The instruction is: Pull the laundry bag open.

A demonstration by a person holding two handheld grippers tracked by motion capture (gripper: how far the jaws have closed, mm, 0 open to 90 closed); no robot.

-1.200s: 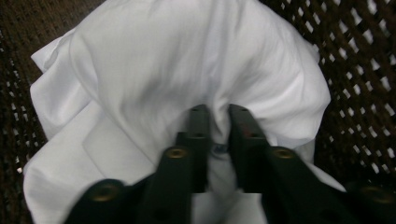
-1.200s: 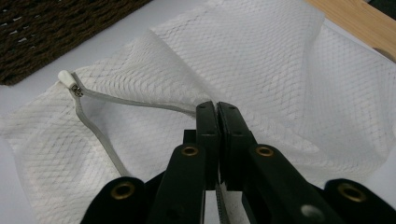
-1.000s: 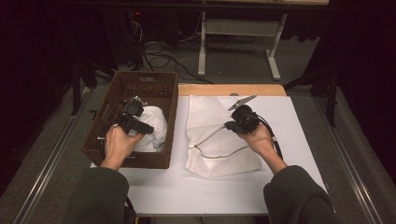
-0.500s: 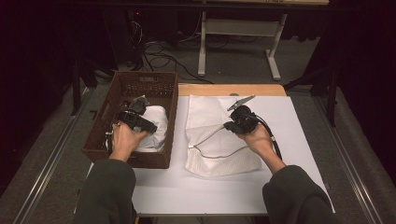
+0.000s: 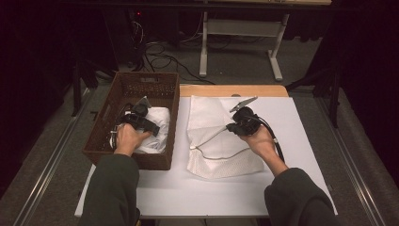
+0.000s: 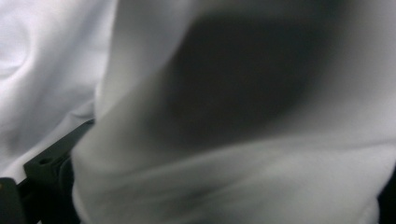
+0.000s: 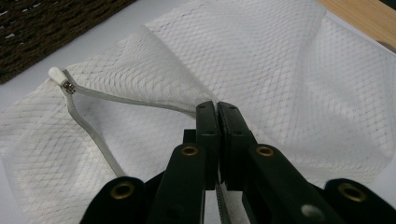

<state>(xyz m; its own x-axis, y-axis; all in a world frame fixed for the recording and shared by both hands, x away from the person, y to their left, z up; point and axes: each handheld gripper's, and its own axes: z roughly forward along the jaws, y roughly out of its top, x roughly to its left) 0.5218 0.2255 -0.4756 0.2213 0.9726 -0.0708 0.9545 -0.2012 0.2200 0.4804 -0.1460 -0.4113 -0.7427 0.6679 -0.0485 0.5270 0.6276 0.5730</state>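
Inside basket (image 5: 104, 141), left gripper (image 5: 137, 117) lower (open).

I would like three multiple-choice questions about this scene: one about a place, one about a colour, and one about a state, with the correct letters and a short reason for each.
1. Where does the white cloth lie?
A. in the brown wicker basket
B. on the floor
C. on the wooden board at the table's far edge

2. What colour is the mesh laundry bag on the table?
A. black
B. white
C. red

3. How do the jaws of the right gripper stand?
A. wide open above the bag
B. closed on the bag's zipper edge
C. closed on the basket's rim

Key: 1 A, the high view shows the cloth inside the basket, under the left gripper. 2 B, both the high view and the right gripper view show white netting. 3 B, the right gripper view shows the two jaws together with the zipper edge running in between them.
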